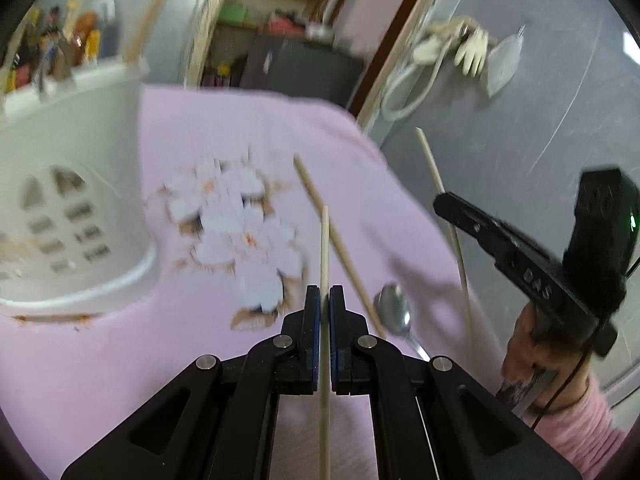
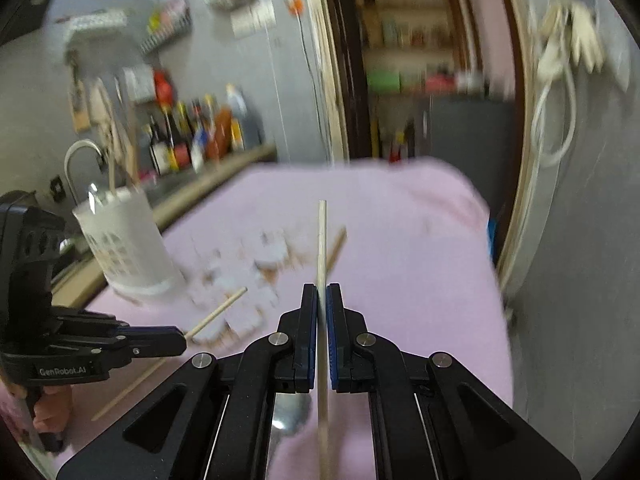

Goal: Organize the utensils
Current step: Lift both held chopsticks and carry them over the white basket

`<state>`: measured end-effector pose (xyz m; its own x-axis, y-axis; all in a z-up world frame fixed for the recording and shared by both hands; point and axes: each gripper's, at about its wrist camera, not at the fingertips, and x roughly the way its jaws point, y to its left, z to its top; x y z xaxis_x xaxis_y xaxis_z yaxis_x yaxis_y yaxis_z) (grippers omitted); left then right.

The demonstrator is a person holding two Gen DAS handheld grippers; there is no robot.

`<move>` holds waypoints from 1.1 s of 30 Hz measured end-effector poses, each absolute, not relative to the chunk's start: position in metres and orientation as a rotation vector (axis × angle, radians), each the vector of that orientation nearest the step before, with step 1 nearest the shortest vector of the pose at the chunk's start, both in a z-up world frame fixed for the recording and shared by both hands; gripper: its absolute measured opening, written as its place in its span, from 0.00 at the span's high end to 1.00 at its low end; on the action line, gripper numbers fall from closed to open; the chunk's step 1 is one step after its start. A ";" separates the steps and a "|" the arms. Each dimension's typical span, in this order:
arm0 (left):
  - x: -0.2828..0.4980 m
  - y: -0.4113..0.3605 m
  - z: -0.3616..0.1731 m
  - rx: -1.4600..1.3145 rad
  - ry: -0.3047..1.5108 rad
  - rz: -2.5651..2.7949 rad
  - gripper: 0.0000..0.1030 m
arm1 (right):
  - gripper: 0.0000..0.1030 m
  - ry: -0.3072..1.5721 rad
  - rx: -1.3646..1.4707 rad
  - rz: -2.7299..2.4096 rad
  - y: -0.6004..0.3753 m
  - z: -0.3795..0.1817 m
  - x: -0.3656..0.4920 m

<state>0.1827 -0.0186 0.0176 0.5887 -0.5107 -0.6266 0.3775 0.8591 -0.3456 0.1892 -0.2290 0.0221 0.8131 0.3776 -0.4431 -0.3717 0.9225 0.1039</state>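
Left gripper (image 1: 324, 294): fingers clamped on a chopstick (image 1: 325, 248), which runs straight out ahead between the pads and back under the gripper body.
Right gripper (image 2: 322, 292): fingers pressed together on a second chopstick (image 2: 321, 240), its tip pointing away from the camera.
Right gripper seen from the left wrist: at the right edge, held by a hand (image 1: 536, 344) in a pink sleeve, with its chopstick angled up past the desk edge.
Third chopstick (image 1: 340, 248): lying loose on the cloth, just right of the left gripper's fingers, slanting up to the left.
Spoon (image 1: 394, 314): metal, lying on the cloth beside the loose chopstick, bowl away from the camera.
Utensil holder (image 1: 76, 184): white, perforated, upright on the cloth at the left; chopsticks stand in it.
Desk cover: pink cloth (image 2: 400, 240) with a pale flower print in the middle.
Background: blurred bottles on a counter by a sink tap.
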 end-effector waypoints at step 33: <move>0.174 0.169 0.138 -0.358 -0.117 -0.035 0.98 | 0.97 -0.166 0.316 0.642 -0.078 0.111 0.215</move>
<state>0.1741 0.1694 0.1382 0.9926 -0.0133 0.1205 0.0547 0.9359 -0.3479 0.2154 -0.0777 0.1113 0.7900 0.5606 0.2483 -0.6107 0.7554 0.2376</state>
